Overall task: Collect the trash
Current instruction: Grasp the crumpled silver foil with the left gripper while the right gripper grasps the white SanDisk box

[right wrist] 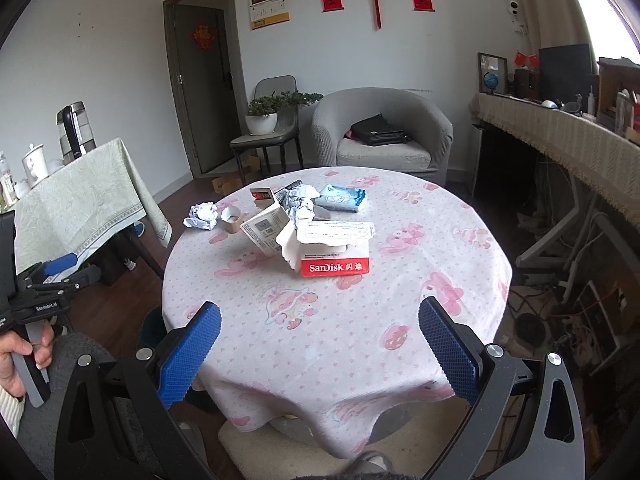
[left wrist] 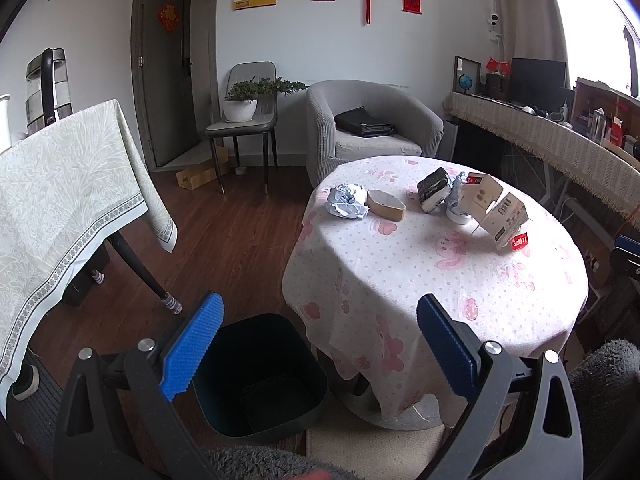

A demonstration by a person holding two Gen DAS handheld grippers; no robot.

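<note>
Both sets of fingers spread wide, gripping nothing: left gripper parked right over bin on floor, handy for drops. Trash bunched mid-bench: box, paper, ready for right gripper.

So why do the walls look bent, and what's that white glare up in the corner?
Left wrist view: the fisheye lens bows the door frame and darkens the corners; the window at upper right is blown out white, and daylight falls on the round table with shade on its left drape. Right wrist view: same bending, window glare smaller, the SanDisk box sharp and readable.
</note>
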